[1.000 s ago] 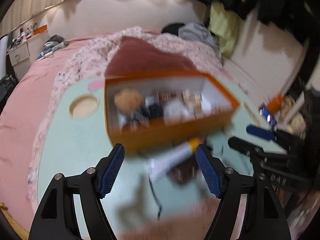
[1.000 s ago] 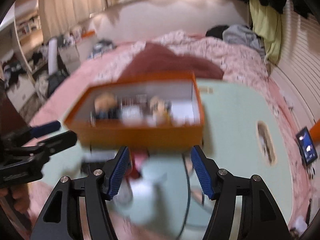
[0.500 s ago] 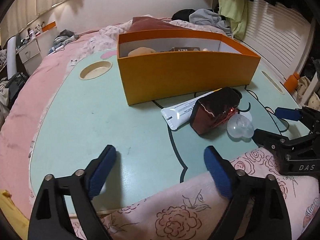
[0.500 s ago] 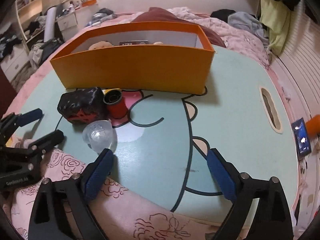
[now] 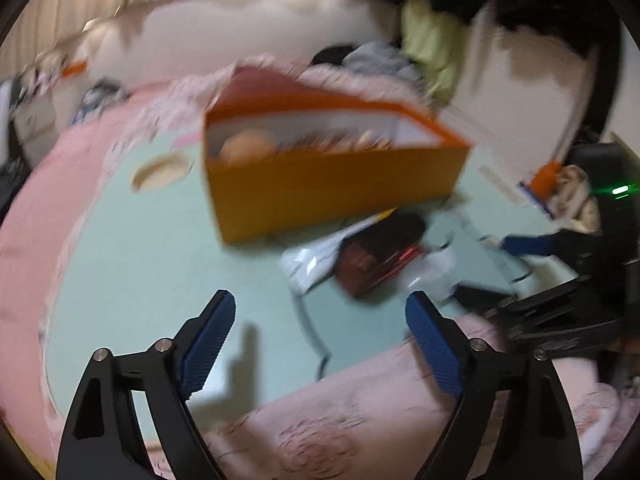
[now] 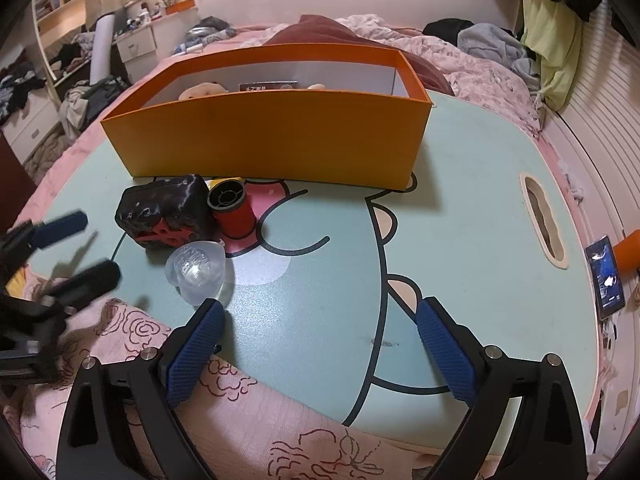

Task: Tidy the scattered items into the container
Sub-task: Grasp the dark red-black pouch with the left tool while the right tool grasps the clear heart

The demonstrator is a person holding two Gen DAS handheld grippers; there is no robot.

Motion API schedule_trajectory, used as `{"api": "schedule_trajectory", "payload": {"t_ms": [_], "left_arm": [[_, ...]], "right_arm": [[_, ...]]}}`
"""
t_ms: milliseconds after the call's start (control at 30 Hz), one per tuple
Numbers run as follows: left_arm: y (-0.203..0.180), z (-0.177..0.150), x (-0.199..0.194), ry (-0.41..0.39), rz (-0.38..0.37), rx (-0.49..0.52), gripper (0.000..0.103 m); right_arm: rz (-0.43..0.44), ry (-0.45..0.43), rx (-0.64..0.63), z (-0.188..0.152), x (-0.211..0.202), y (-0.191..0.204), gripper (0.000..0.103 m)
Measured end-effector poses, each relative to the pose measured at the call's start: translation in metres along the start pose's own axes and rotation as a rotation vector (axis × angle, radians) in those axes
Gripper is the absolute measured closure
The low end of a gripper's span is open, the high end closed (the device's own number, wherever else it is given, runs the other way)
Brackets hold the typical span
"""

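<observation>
Nearest the cameras, over the pink flowered blanket (image 6: 224,412), both grippers stand wide apart with nothing between the pads: the right gripper (image 6: 316,320) has just opened, while the left gripper (image 5: 320,312) has just narrowed a little. Beyond them, on the pale green table (image 6: 460,216), lie a clear plastic cup (image 6: 198,272), a black-and-red box (image 6: 166,210), a red spool (image 6: 233,210) and a white tube (image 5: 316,256), clustered together. Behind these stands the orange container (image 6: 272,140), already holding several items.
</observation>
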State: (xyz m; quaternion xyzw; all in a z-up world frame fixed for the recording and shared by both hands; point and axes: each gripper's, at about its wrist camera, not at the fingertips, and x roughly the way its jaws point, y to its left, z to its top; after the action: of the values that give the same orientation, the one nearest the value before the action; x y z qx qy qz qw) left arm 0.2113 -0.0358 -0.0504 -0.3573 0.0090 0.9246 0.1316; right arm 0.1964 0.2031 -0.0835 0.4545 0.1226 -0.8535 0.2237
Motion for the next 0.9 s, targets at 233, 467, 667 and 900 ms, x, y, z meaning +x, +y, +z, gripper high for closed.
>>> {"api": "schedule_trajectory", "payload": {"t_ms": [233,467,667,900], "left_arm": [[-0.034,0.028,0.033,0.019,0.048,0.225,0.046],[-0.031,0.025,0.047,0.082,-0.079,0.198,0.073],[-0.013,0.021,0.008,-0.038,-0.12,0.081,0.074],[0.012,-0.003,-0.019,-0.031,-0.006,-0.054,0.074]], "right_arm": [[0.002,-0.004,-0.001,0.001,0.0,0.001,0.005],[-0.001,-0.005,-0.004,0.001,0.0,0.002,0.005],[0.0,-0.007,-0.003,0.001,0.0,0.002,0.005],[0.065,-0.056,0.03,0.001,-0.008,-0.002,0.017]]}}
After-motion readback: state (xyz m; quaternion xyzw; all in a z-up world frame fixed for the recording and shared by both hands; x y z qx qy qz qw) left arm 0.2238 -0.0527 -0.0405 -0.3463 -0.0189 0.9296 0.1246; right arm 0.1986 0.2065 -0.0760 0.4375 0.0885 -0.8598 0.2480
